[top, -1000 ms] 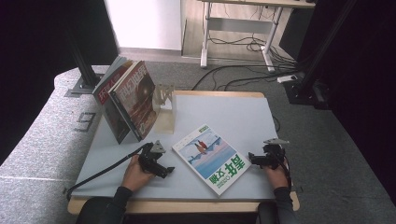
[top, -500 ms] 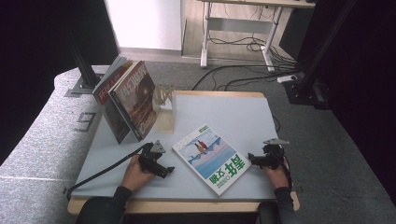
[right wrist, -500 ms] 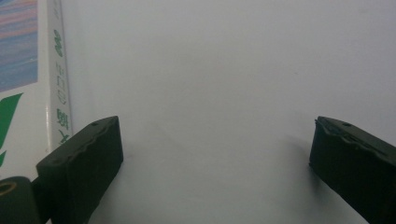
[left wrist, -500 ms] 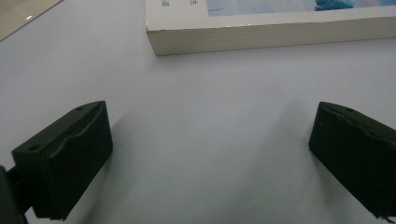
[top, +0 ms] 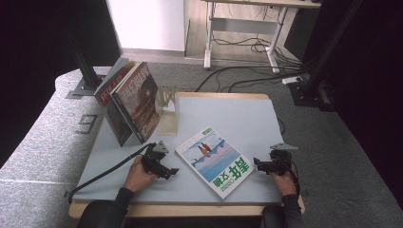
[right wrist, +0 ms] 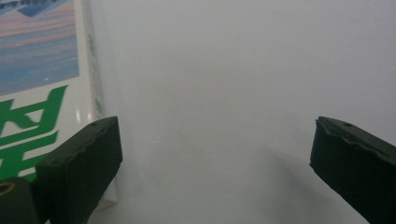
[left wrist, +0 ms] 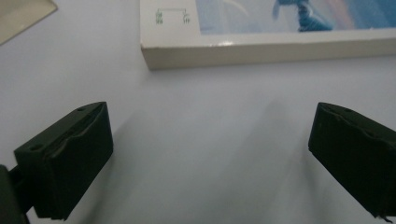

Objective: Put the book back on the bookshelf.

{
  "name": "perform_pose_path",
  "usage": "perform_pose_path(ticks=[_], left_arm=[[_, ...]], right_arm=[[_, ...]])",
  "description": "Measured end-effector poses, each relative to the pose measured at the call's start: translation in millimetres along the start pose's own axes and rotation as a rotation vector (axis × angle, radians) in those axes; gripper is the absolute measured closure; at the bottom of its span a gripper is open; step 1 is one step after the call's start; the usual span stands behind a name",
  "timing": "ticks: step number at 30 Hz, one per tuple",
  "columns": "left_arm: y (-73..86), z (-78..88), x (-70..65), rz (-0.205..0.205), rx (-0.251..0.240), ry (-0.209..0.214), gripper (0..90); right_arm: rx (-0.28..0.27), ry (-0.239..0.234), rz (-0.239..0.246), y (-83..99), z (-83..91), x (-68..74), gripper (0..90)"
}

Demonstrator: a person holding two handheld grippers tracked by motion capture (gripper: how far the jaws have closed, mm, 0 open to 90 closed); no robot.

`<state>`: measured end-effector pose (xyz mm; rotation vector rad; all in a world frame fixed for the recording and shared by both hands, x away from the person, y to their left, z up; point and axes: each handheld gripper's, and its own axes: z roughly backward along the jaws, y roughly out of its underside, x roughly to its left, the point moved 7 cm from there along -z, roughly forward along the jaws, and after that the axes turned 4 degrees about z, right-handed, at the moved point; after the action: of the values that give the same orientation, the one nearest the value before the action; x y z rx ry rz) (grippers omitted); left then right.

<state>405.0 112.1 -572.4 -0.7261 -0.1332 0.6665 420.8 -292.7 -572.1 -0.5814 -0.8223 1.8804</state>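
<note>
Left claw (top: pixel 173 171): jaws apart, empty, low over the table (top: pixel 228 114); magazine (top: pixel 216 160) lies flat just ahead of it, near edge square across the jaws, not touching. Right claw (top: pixel 257 164): jaws apart, empty; magazine's edge beside its left jaw, seemingly the nearer of the two; long axis runs diagonally between both claws.

Count: 1 magazine (top: pixel 219 161) flat on table (top: pixel 237 114), 3 magazines (top: pixel 128 102) upright in 1 rack (top: pixel 167 102), 2 grippers.
</note>
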Motion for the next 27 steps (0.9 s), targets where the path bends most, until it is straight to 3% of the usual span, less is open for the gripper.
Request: perform_pose_path(ticks=[10,14,20,24,27], left_arm=[[-22.7,-5.9,-0.2,-0.024,-0.011,-0.006,1.9],[-32.8,-11.1,4.6,0.002,-0.032,0.009,2.4],[-43.4,-18.4,6.9,0.001,-0.042,0.019,3.5],[-49.2,-28.4,7.0,-0.022,-0.012,0.026,4.0],[-50.1,-32.2,7.1,-0.016,-0.007,0.034,4.3]], right_arm=[[-0.016,-0.019,0.034,4.4,15.7,17.4,2.1],[-0.018,-0.028,0.051,7.1,20.0,23.5,2.1],[-0.011,-0.036,0.065,10.7,22.8,30.3,2.1],[-0.006,-0.046,0.079,14.2,24.6,36.3,2.1],[-0.002,-0.050,0.085,15.6,25.0,38.3,2.1]])
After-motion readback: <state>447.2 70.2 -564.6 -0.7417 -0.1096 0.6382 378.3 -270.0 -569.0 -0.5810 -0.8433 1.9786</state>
